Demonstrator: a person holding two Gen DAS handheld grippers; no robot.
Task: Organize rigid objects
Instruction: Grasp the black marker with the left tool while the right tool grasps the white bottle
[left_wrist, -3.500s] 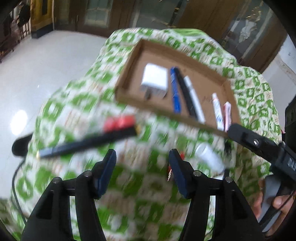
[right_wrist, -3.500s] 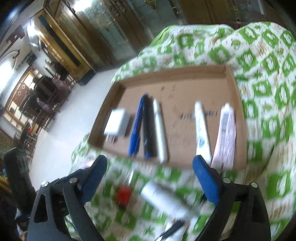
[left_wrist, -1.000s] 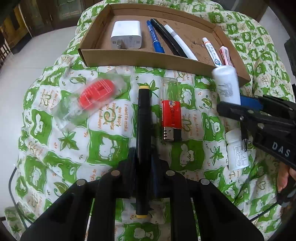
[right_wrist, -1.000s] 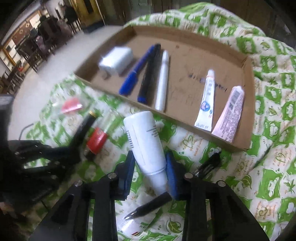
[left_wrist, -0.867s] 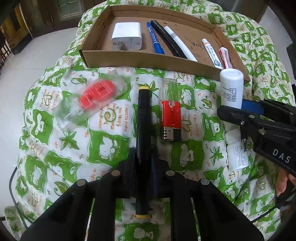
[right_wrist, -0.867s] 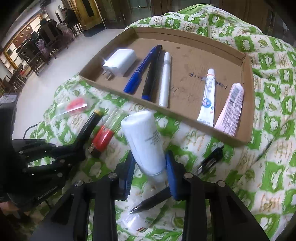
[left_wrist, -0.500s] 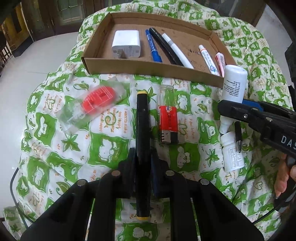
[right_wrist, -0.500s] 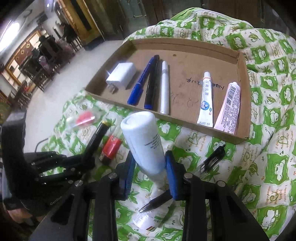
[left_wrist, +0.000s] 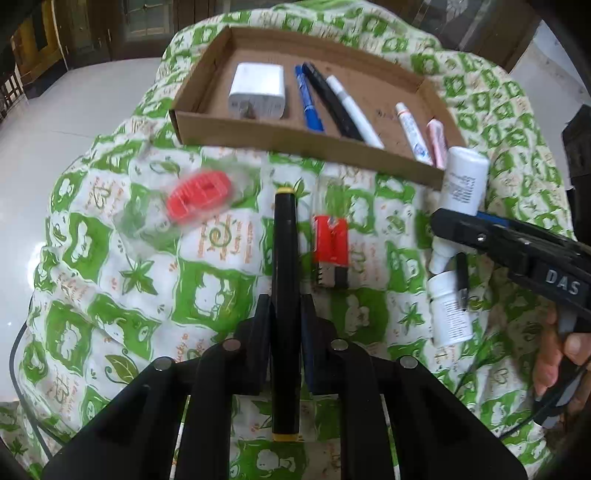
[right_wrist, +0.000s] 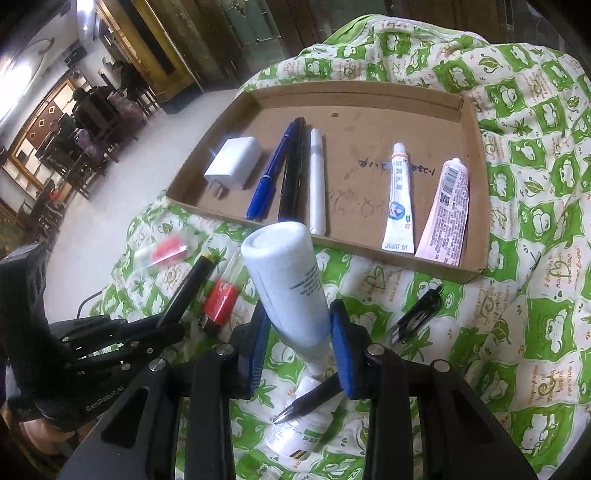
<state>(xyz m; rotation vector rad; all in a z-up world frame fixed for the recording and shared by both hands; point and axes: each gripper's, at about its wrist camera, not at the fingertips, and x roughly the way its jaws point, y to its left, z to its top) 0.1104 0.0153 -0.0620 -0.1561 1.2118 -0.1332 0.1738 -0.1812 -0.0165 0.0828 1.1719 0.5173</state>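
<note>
Green-and-white leaf-print cloth is covering the whole surface, with shiny white floor and wooden doors showing behind it. Left claw is clamping a long black marker with yellow ends, pointing it toward the far cardboard tray. Right claw is squeezing a white bottle, tilting it bottom-up above the cloth near the tray's front wall. Sitting in the tray: white charger, blue, black and white pens, two tubes. A red lighter is lying just right of the marker, and a bagged red thing to its left.
</note>
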